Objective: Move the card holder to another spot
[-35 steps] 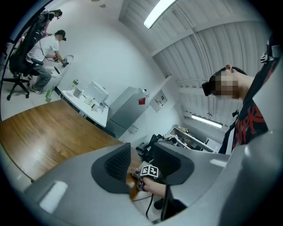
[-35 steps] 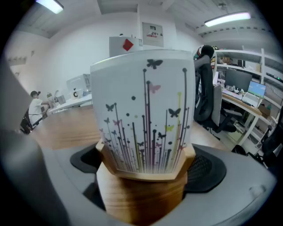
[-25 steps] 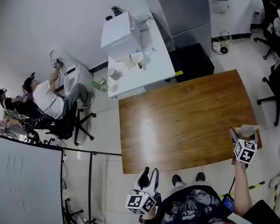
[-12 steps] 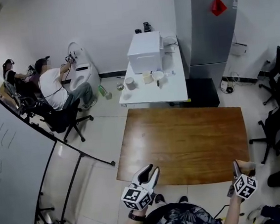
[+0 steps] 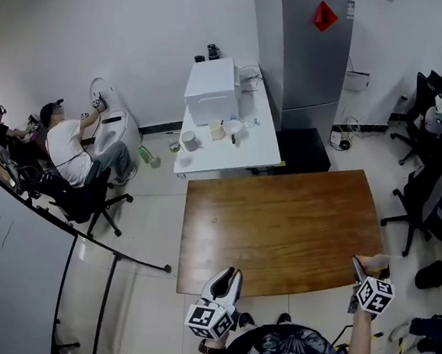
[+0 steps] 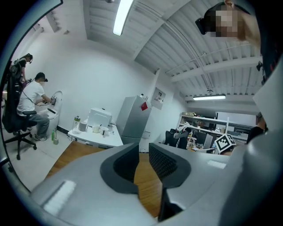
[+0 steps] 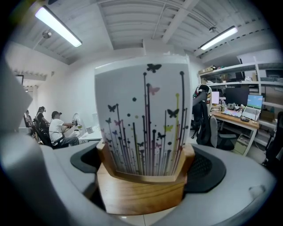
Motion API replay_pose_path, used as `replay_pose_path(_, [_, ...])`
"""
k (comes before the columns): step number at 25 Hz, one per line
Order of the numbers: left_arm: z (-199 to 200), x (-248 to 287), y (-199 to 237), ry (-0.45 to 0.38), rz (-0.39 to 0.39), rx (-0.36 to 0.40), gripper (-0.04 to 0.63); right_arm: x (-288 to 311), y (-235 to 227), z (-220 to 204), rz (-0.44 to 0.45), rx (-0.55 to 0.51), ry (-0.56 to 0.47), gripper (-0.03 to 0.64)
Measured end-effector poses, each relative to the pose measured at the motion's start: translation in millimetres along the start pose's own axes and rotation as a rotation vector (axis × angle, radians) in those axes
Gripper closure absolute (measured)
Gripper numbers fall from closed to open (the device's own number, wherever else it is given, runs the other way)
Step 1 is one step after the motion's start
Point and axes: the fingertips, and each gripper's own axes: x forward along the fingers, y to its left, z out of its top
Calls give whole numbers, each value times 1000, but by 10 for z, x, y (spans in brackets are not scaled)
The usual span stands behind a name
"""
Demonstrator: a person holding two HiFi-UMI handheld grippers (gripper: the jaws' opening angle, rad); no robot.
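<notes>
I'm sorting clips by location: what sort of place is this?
Most likely an office workroom: swivel chairs on a tiled floor, a desk with monitors under shelving, and a rolling whiteboard near a wooden table.

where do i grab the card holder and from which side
Grip the card holder by its wooden base, jaws on its ends, coming level at the broad face of the card, as the right gripper does. The block is solid, the card thin.
</notes>
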Motion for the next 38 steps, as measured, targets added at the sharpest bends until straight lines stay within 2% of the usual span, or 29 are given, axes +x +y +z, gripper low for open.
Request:
replay_pose_path(5, [-23, -24, 10, -4, -6, -28, 525, -22, 56, 3, 15, -23, -1, 58])
replay_pose_path(8, [-34, -95, 52, -14, -1, -52, 523, 31, 201, 16, 54, -47, 0, 58])
replay_pose_path(11, [-20, -216, 117, -48, -11, -79, 517, 163, 499, -2, 127, -68, 12, 60])
replay_pose_path(14, [-76, -396, 289, -51, 10, -115, 489, 388, 1010, -131, 227, -124, 32, 60])
replay_pose_path(17, [-152, -622, 556, -37, 86, -133, 454, 670, 1651, -361, 338, -177, 56, 60])
replay_pose_path(20, [-217, -928, 881, -28, 200, -125, 311, 957, 2397, -741, 484, -184, 106, 60])
replay_pose_path(22, [-260, -1202, 1112, -38, 275, -143, 287, 1167, 2916, -1039, 575, -173, 140, 60])
replay_pose_path(25, [-363, -1678, 1388, -65, 395, -187, 287, 1577, 3561, -1391, 645, -211, 143, 60])
replay_pose_path(27, [-497, -2036, 1517, -66, 483, -219, 288, 1885, 3956, -1570, 673, -228, 129, 61])
replay_pose_path(29, [-660, -2451, 1632, -24, 575, -236, 288, 2123, 4395, -1830, 692, -233, 134, 61])
replay_pose_path(32, [-828, -2836, 1760, 15, 671, -230, 288, 2488, 4923, -2192, 671, -313, 162, 61])
replay_pose_path(35, [-860, -2861, 1821, 1, 694, -241, 290, 2766, 5319, -2436, 633, -391, 225, 61])
replay_pose_path(38, [-787, -2727, 1801, 54, 655, -185, 290, 2792, 5564, -2636, 610, -417, 278, 60])
